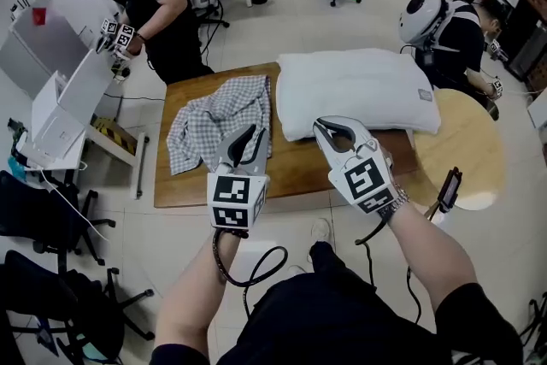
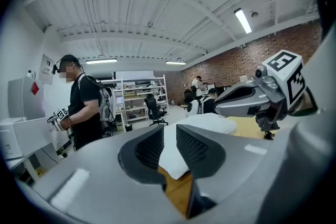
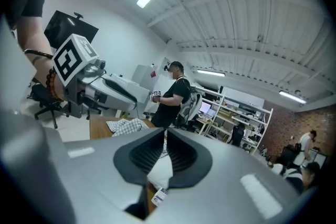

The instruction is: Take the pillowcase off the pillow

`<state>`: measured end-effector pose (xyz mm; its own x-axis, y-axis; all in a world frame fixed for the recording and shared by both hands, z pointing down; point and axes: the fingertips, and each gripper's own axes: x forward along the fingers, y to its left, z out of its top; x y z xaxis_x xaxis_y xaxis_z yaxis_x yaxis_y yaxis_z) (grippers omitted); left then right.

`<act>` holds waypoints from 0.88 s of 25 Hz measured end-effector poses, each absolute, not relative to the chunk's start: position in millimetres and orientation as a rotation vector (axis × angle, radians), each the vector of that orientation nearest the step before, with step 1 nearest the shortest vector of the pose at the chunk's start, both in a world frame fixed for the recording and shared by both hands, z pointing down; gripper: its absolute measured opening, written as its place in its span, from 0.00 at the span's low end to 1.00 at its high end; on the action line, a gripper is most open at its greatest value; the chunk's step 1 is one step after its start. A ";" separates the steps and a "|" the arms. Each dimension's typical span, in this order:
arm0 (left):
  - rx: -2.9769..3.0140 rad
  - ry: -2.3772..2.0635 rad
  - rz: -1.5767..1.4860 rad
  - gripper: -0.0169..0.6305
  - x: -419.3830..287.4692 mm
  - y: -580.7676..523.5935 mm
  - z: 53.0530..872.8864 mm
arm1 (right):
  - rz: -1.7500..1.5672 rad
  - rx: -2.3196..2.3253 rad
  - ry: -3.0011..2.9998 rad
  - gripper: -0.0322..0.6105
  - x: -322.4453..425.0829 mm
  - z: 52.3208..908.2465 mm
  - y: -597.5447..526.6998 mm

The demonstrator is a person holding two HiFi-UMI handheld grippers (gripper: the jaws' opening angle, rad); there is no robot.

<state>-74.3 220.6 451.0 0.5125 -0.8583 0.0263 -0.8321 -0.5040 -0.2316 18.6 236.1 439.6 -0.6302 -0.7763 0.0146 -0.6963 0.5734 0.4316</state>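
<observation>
Wooden table (image 1: 299, 171): bare pillow (image 1: 355, 90) long axis left-right; checked pillowcase (image 1: 218, 120) crumpled beside.

head view: from overhead, steeply down on the desk (image 1: 295, 171), near. both gripper views: level, low, close along own fingers (image 2: 197, 147), across that desk; pillow (image 2: 210, 122) shared by all three.

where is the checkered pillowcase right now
In the head view the checkered pillowcase lies crumpled on the wooden table, just left of the white pillow and beyond the left gripper.
</observation>
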 end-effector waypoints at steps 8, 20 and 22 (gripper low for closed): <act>-2.527 1.340 -0.164 0.03 -57.4 287.6 425.7 | -0.553 1.299 -2.659 0.05 10.8 434.6 294.3; -2.503 1.304 -0.120 0.03 -50.2 337.3 421.6 | -0.546 1.344 -2.744 0.05 3.9 419.0 343.0; -2.500 1.297 -0.116 0.03 -47.4 340.7 421.5 | -0.542 1.344 -2.752 0.05 4.1 417.9 345.8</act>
